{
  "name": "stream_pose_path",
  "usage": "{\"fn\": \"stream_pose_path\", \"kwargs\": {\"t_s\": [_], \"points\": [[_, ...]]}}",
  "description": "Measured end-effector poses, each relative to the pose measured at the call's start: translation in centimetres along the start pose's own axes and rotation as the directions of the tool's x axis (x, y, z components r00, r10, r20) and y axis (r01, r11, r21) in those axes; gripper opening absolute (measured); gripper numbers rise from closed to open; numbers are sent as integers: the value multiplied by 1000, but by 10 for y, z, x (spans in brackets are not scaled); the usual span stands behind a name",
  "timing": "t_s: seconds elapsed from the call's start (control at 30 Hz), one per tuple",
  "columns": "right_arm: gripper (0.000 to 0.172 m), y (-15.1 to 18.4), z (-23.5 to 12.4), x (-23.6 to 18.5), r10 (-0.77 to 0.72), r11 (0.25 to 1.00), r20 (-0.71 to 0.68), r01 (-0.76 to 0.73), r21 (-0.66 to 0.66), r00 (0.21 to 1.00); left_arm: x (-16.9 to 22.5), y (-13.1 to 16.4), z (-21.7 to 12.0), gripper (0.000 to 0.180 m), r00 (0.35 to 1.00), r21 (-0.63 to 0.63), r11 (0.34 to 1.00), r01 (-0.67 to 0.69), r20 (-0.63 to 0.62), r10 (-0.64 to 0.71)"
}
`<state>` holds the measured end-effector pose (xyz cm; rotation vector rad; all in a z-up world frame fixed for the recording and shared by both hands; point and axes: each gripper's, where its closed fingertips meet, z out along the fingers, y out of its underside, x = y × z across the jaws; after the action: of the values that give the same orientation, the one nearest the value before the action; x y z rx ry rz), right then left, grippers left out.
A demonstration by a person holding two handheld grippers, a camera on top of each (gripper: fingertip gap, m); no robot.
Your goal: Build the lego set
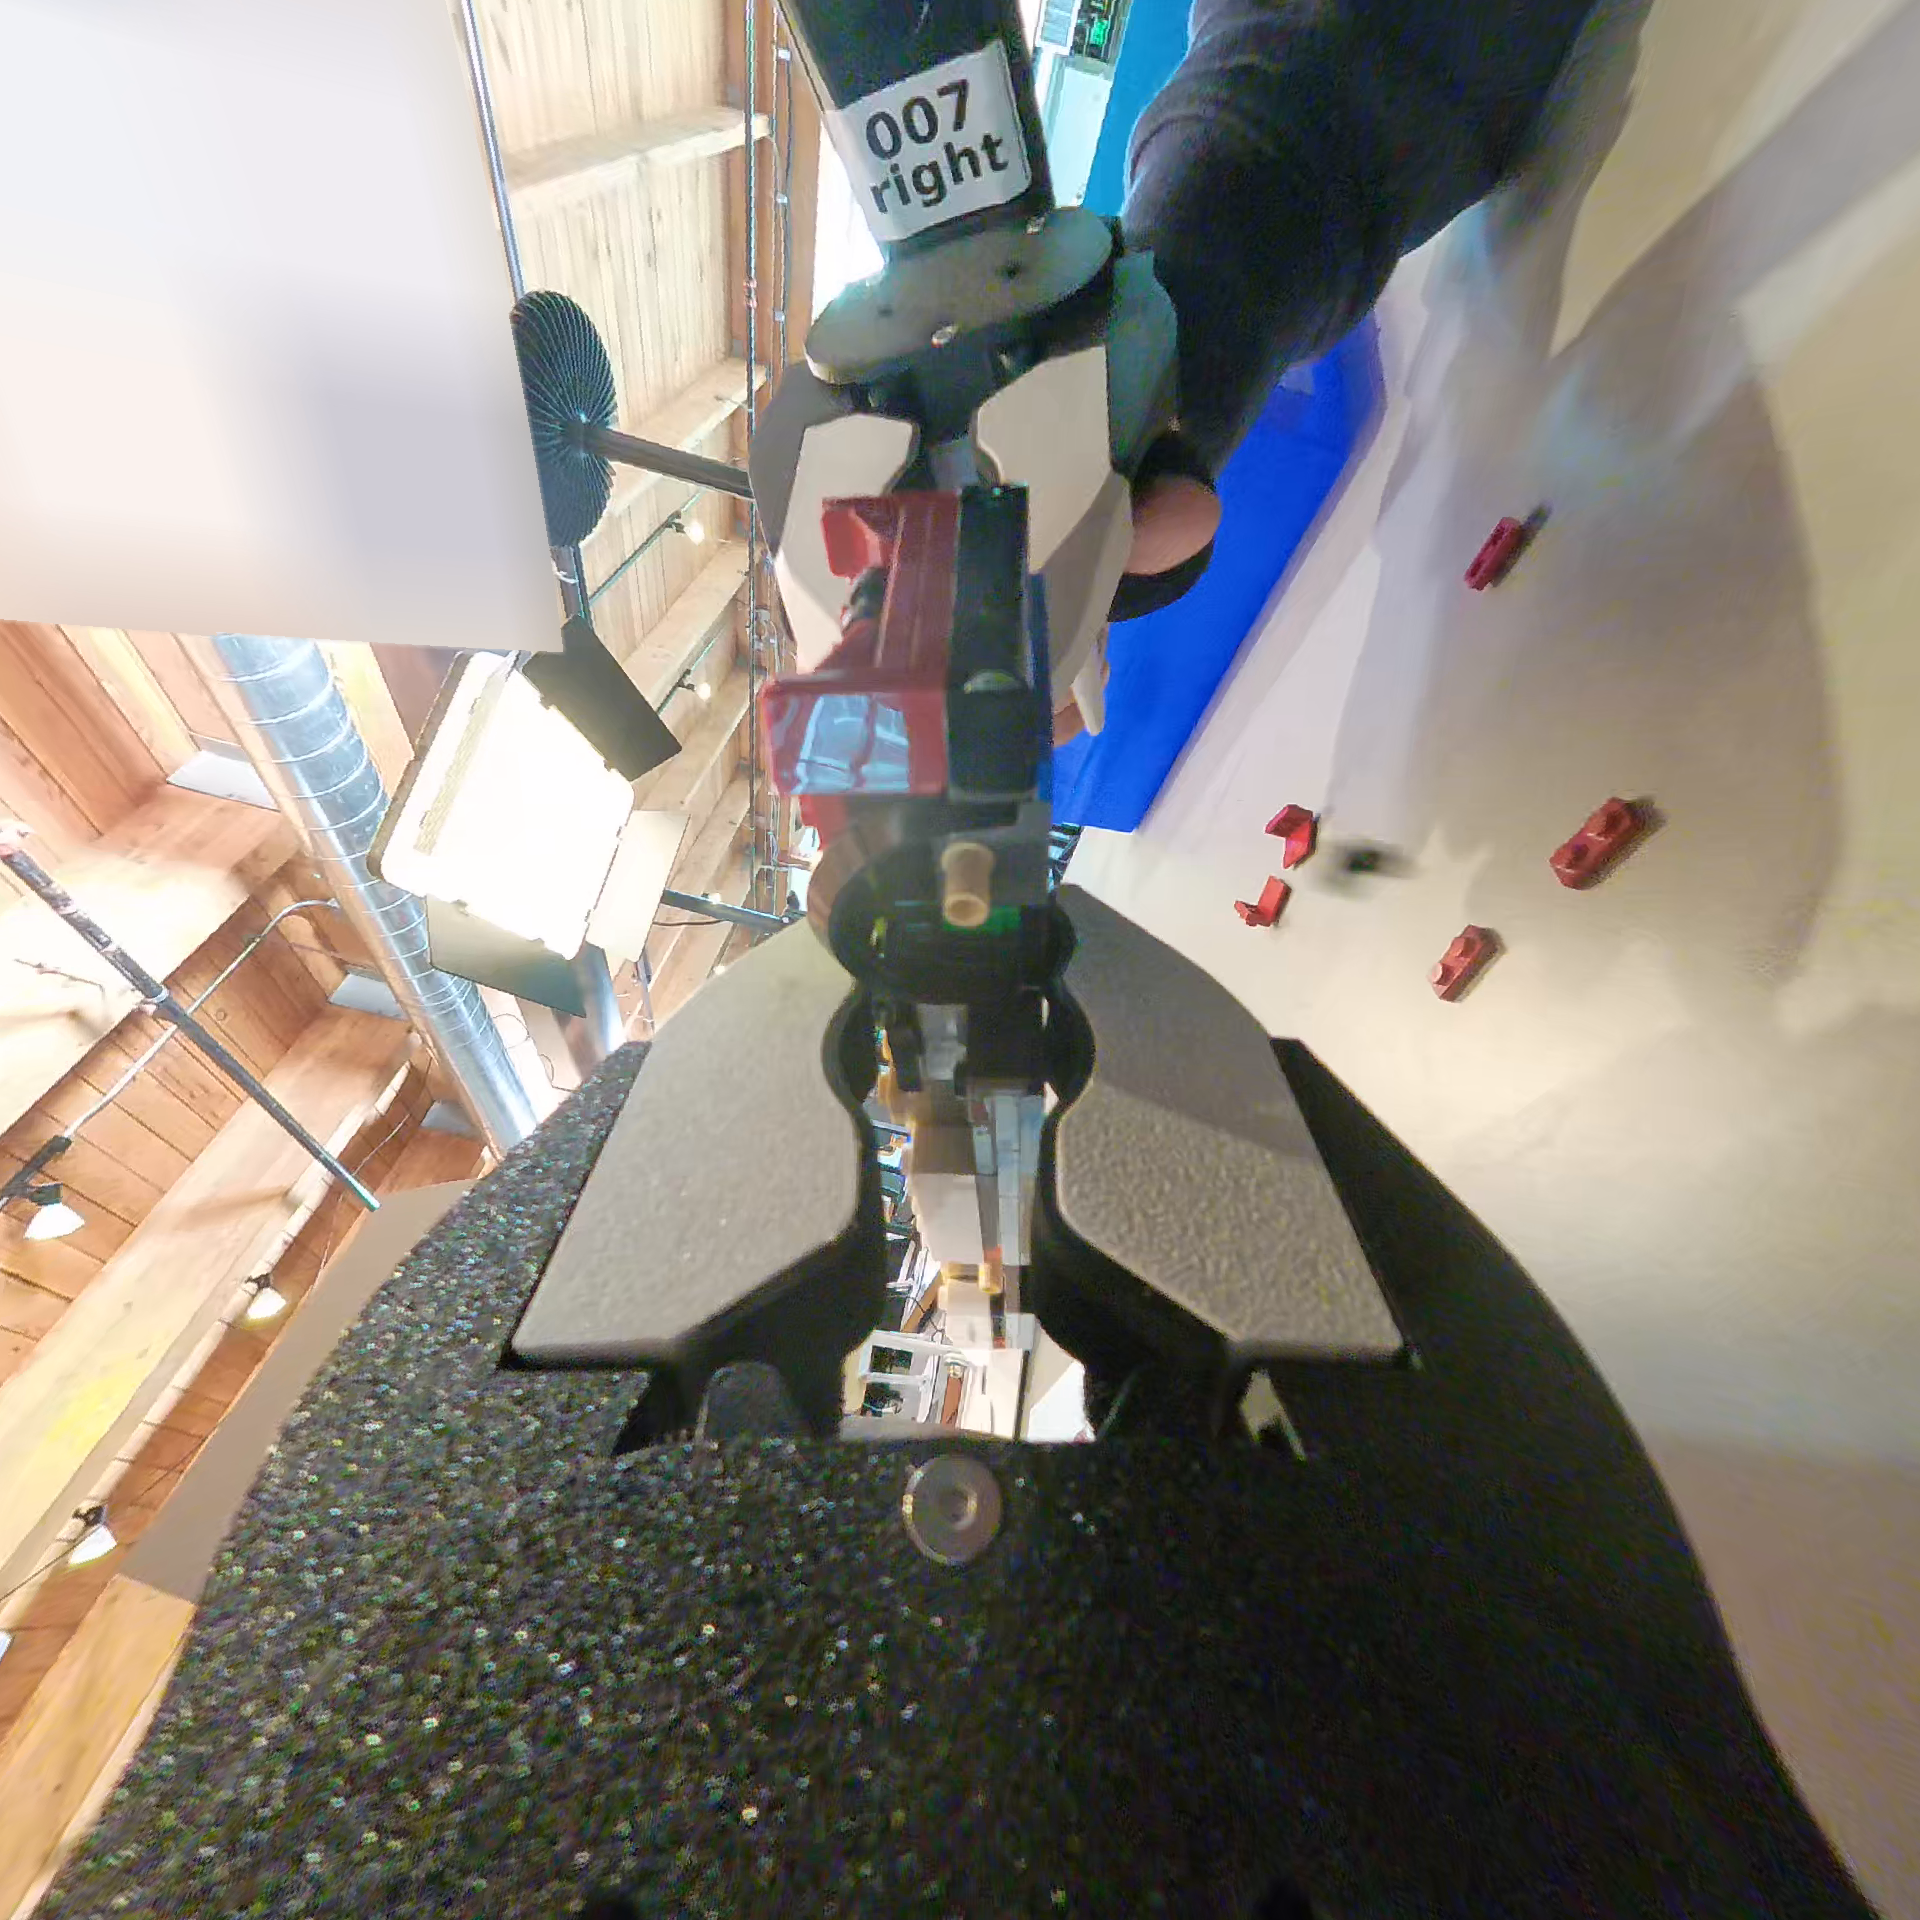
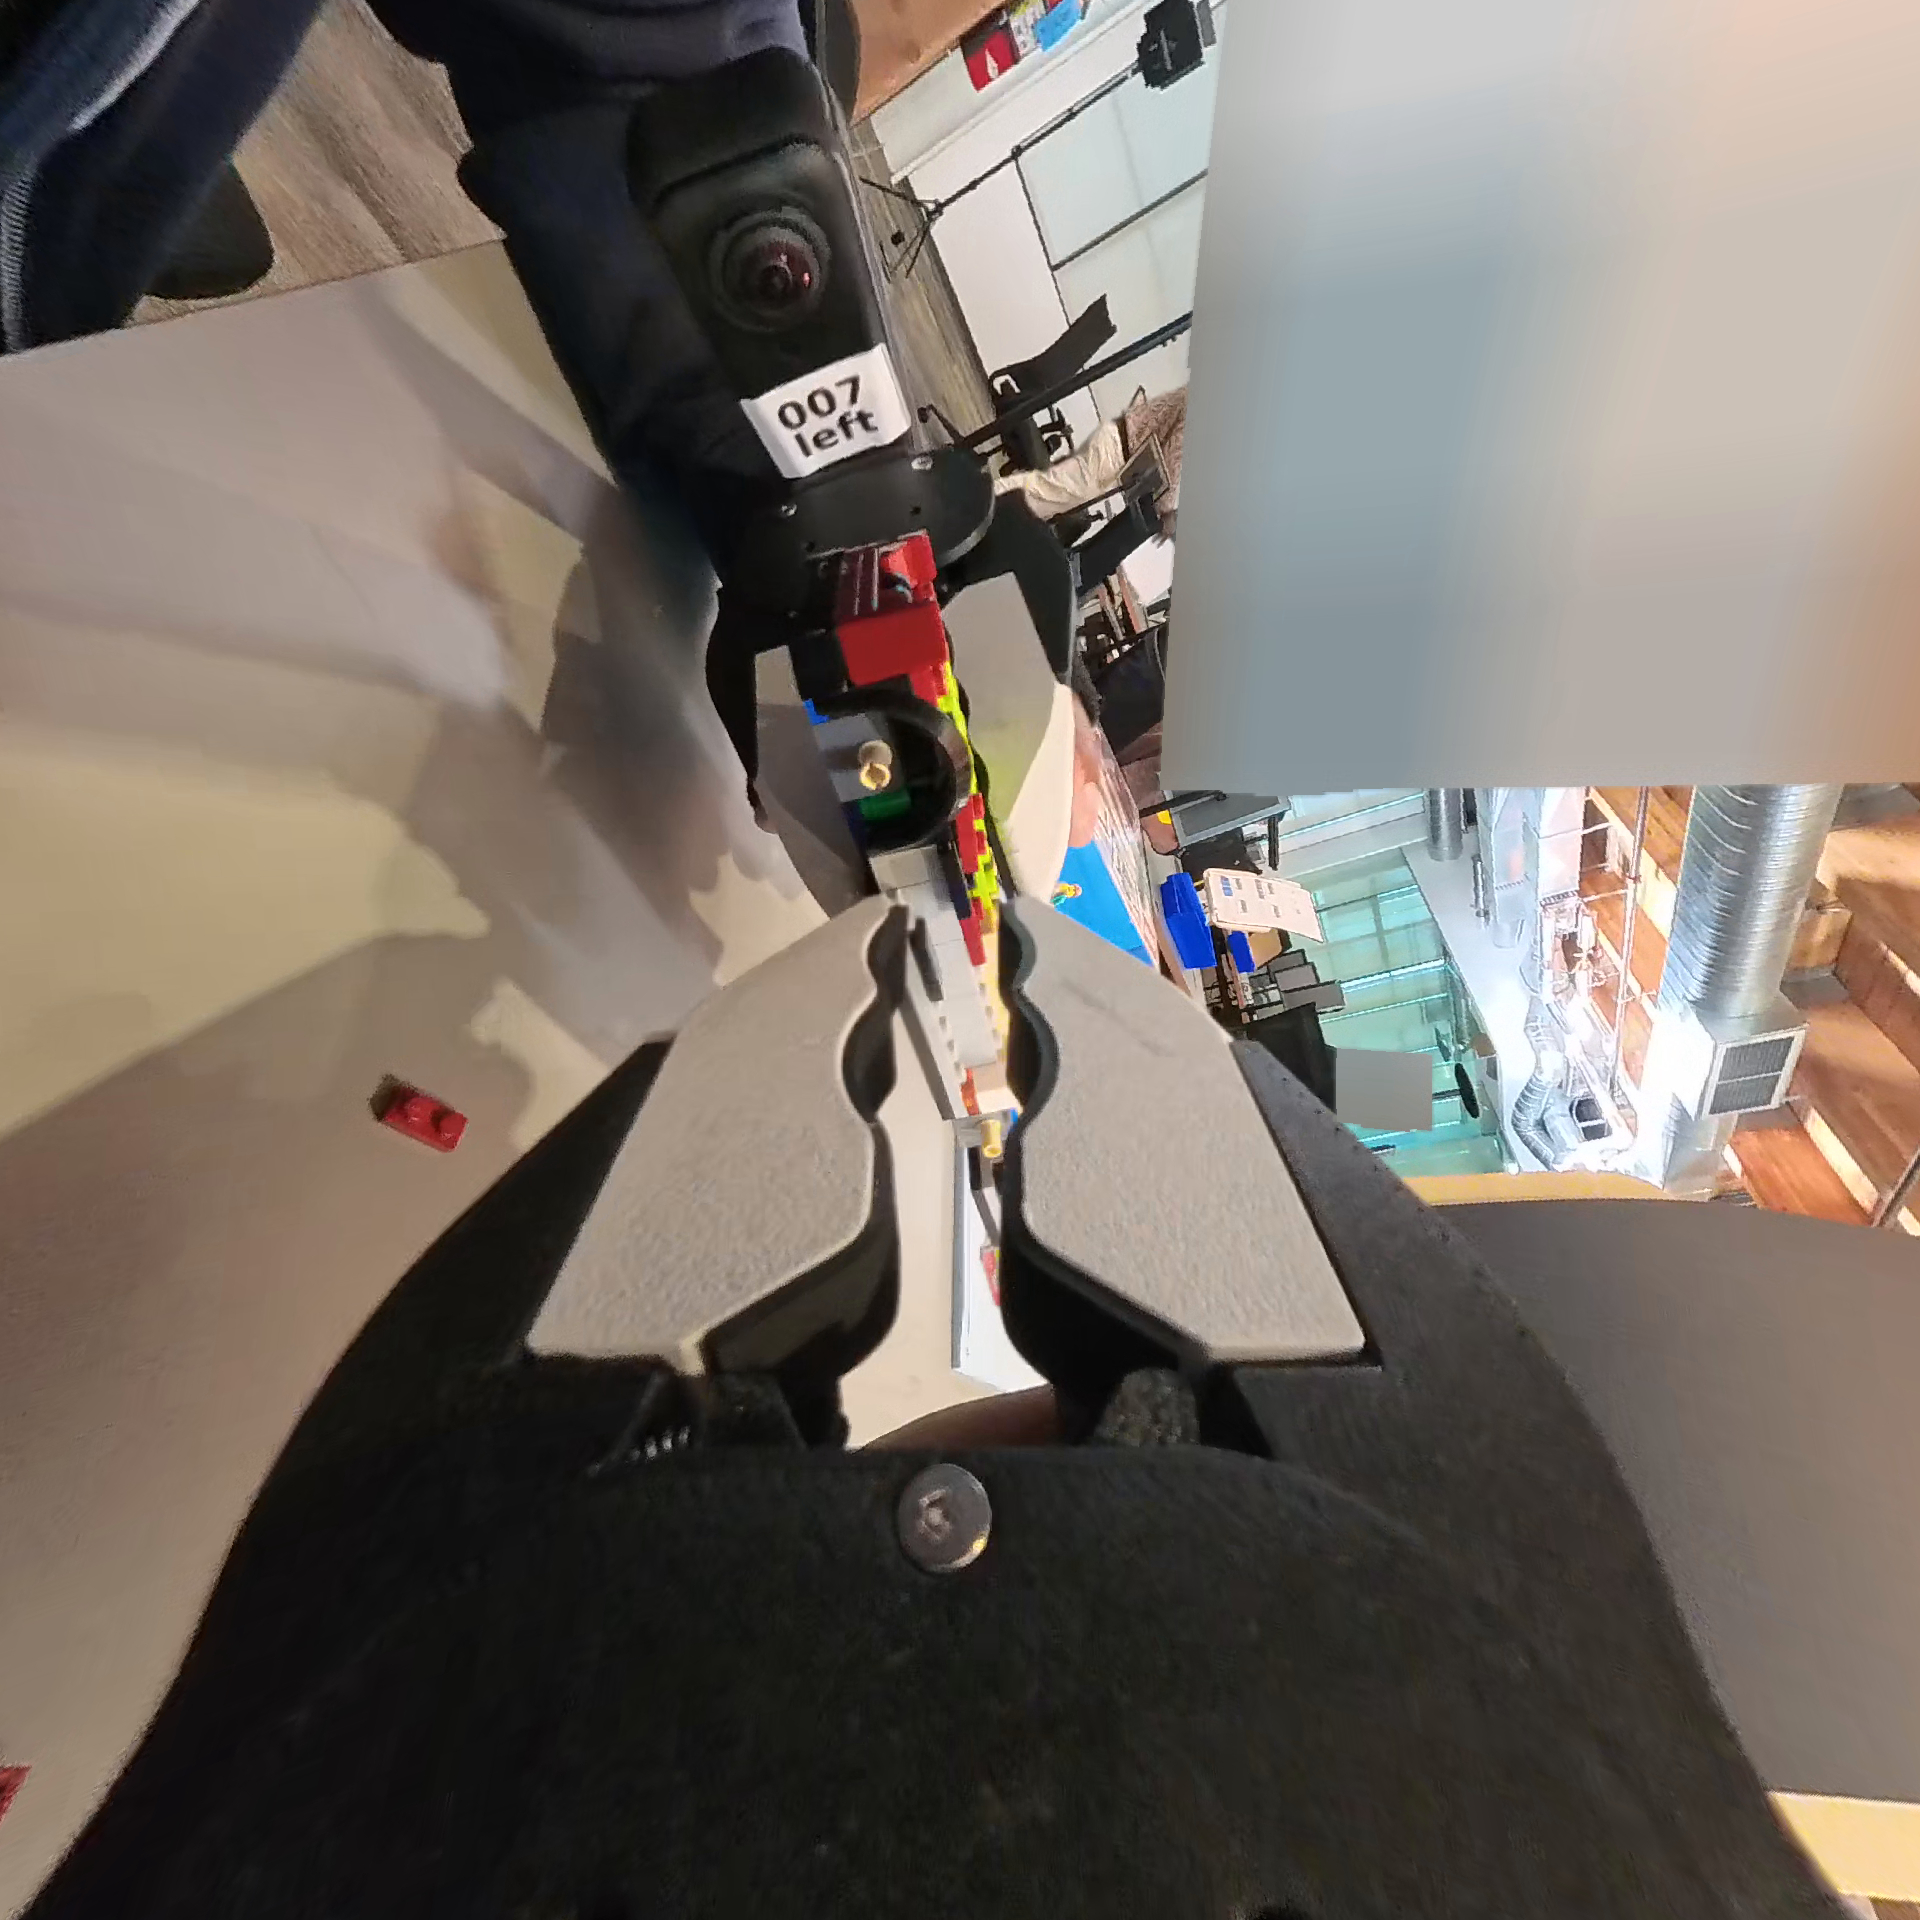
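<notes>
A long toy-brick assembly (image 1: 940, 717) of red, black, grey, blue and yellow-green bricks is held in the air between the two grippers, above a white table (image 1: 1558, 1039). Its long axis runs along both sets of fingers, from one gripper straight toward the other. A black ring (image 2: 914, 769) and a tan peg (image 1: 964, 881) sit at mid-length on one side face.

The left gripper (image 1: 956, 1049) has its grey fingers (image 1: 727, 1143) partly apart and clamped on one end of the assembly, the bricks filling the gap. The right gripper (image 2: 951, 945) has its fingers (image 2: 790, 1091) closer together, closed on the opposite end, its pads pressing the grey and coloured layers. A gloved hand (image 1: 1247, 260) holds the right gripper.

Loose red bricks (image 1: 1600, 842) lie scattered on the table well apart from the assembly, beside a small dark blurred piece (image 1: 1361, 857). One more red brick (image 2: 419, 1114) lies near the right gripper. A blue sheet (image 1: 1247, 582) borders the table. Studio lamps (image 1: 509, 810) and a metal duct (image 1: 343, 790) stand behind.
</notes>
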<state>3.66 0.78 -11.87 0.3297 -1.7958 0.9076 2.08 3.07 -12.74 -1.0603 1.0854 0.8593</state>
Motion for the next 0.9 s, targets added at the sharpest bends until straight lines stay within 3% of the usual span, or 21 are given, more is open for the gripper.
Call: {"fn": "stream_pose_path", "kwargs": {"t_s": [0.27, 0.57, 0.9], "points": [[21, 2, 0, -7, 41, 999, 39, -41, 5, 998, 5, 4, 0, 28, 1000, -17, 1000, 0, -24, 0], [24, -4, 7, -11, -15, 1000, 30, 15, 5, 999, 10, -4, -4, 28, 996, 24, 998, 55, -66, -53], [25, -14, 3, 5, 217, 973, 67, -222, 65, 974, 3, -7, -7, 28, 975, 73, 973, 220, -56, -216]]}}
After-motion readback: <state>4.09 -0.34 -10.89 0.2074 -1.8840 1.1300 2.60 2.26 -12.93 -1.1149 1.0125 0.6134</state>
